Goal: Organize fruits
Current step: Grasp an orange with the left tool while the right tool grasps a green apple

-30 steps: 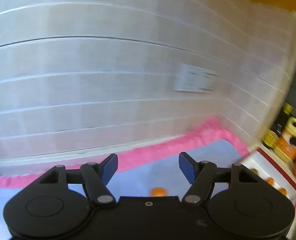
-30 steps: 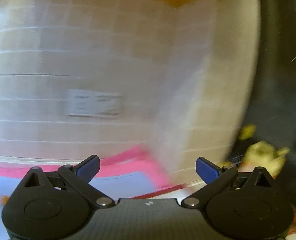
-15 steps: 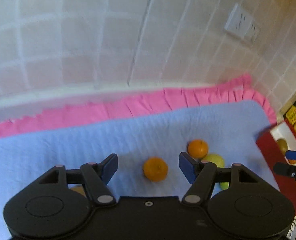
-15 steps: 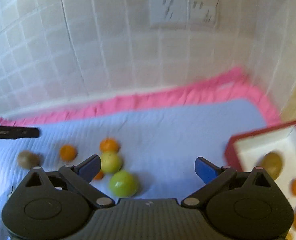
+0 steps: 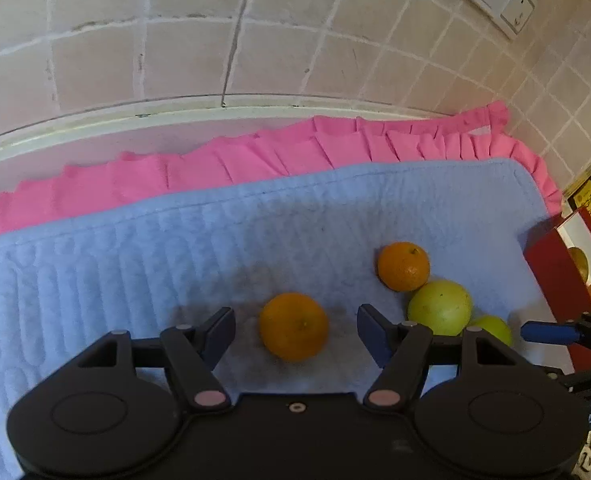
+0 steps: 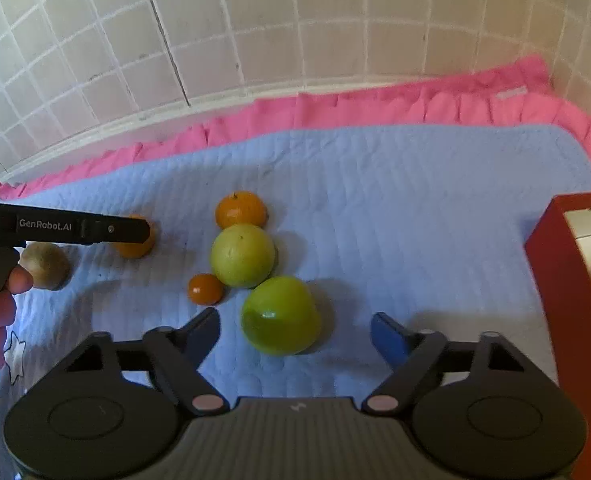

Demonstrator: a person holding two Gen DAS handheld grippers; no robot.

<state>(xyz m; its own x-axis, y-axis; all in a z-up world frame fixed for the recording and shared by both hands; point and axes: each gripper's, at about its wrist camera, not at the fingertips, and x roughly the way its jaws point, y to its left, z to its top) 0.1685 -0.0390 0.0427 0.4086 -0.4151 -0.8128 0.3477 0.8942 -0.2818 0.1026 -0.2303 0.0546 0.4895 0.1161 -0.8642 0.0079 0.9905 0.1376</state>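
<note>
On the blue mat (image 5: pixel 135 248), the left tongs (image 5: pixel 293 330) stand apart around an orange (image 5: pixel 293 326), ready to close. The right tongs (image 6: pixel 295 330) gape around a green fruit (image 6: pixel 281 314), the red box (image 6: pixel 555 264) waiting just beside them.

Dim warm light, soft shadows beneath fruit, strong fisheye bending, dark corners.
</note>
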